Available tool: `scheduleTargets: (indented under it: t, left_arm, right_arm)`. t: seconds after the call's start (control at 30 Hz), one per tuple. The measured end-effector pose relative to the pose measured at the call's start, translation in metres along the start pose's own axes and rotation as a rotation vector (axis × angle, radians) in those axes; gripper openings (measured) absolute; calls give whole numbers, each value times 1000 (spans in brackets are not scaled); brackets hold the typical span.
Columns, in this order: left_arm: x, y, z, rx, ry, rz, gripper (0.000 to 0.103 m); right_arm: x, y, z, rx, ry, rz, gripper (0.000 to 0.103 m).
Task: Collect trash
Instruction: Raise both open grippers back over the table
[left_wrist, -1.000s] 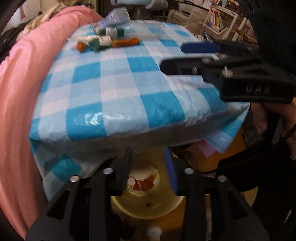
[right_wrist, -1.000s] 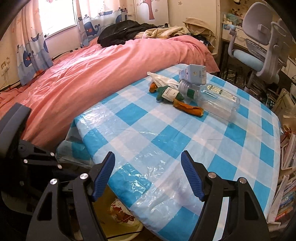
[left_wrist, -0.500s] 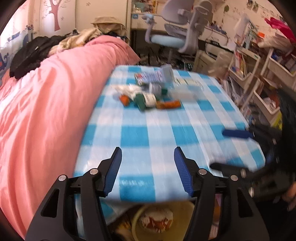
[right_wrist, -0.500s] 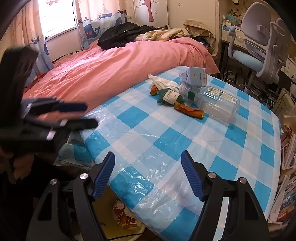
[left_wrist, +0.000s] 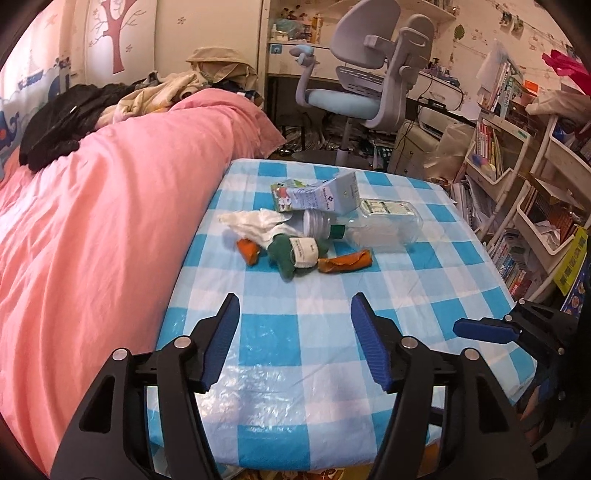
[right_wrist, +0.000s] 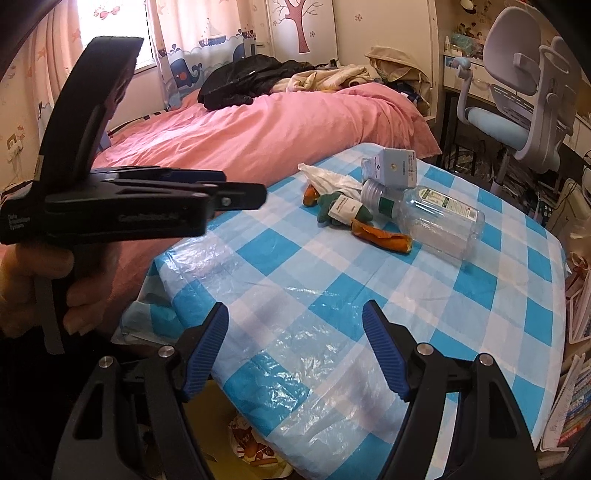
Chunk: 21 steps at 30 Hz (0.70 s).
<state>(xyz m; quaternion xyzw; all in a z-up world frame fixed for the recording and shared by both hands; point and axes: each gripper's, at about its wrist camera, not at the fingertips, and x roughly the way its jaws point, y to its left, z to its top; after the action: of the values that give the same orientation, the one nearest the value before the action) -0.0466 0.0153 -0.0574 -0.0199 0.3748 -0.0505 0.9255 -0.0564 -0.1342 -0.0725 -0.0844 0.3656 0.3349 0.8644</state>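
Observation:
Trash lies in a heap at the far middle of the blue-checked table (left_wrist: 295, 332): a clear plastic bottle (left_wrist: 384, 229) on its side, a pale carton (left_wrist: 332, 194), a white crumpled tissue (left_wrist: 251, 221), a green wrapper with a white label (left_wrist: 295, 253) and orange peel (left_wrist: 345, 260). My left gripper (left_wrist: 295, 314) hovers over the near part of the table, short of the heap. Its jaws are opening and nothing is between them. My right gripper (right_wrist: 295, 317) hangs open and empty over the table's near corner, with the bottle (right_wrist: 436, 221) well beyond it.
A yellow bin (right_wrist: 207, 424) with scraps inside stands under the table's near edge. A pink bed (left_wrist: 92, 221) runs along the table's left side. A desk chair (left_wrist: 369, 74) stands behind the table and crowded bookshelves (left_wrist: 517, 184) stand to the right.
My left gripper rose from over the yellow bin below the table edge to above the tabletop, and its jaws spread wider. The right gripper stayed where it was.

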Motion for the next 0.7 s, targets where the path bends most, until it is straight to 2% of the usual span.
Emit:
scheduleTargets:
  t: [0.27, 0.7]
  left_arm:
    - [1, -9, 2, 35, -11, 7, 63]
    - [3, -10, 3, 33, -12, 11, 65]
  right_arm:
    - [-1, -1, 3, -2, -13, 4, 72]
    - [-2, -2, 3, -1, -16, 4, 72]
